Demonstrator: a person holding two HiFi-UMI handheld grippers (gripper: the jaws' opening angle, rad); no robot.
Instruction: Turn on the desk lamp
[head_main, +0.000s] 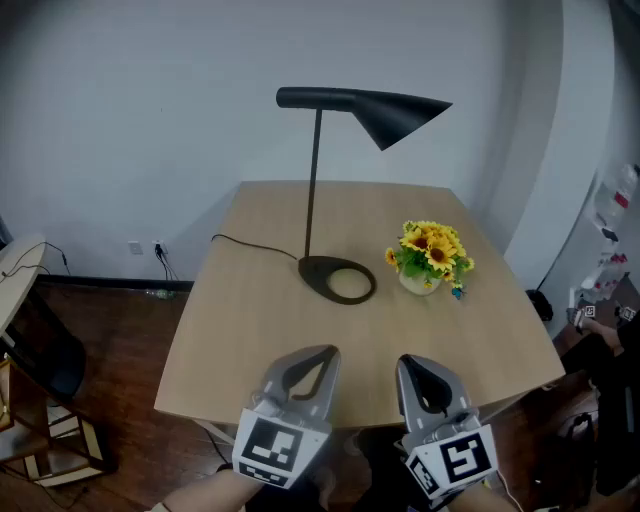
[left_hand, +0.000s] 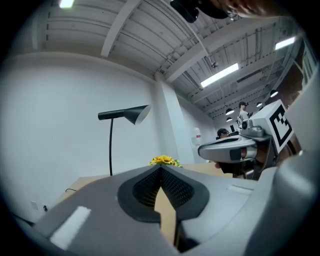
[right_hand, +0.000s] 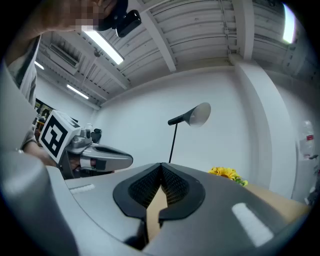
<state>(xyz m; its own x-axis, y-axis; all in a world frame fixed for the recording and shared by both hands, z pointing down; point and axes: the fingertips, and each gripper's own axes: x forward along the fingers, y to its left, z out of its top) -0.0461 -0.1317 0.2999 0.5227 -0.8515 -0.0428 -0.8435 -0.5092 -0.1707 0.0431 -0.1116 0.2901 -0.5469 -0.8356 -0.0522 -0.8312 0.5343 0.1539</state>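
The task looks not yet begun. At bottom centre the left tool and right tool hover with jaws together, empty. The desk lamp stands mid-frame, well apart, seemingly unlit. The next move calls for reaching its switch, which isn't visible. The pale wooden surface also carries sunflowers, against a white wall.

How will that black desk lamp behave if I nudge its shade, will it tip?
The desk lamp is probably top-heavy: a long shade overhangs a thin stem, so a push there may rock it. Its flat ring base looks wide and likely steadies it. The cord lies slack, so it shouldn't tug.
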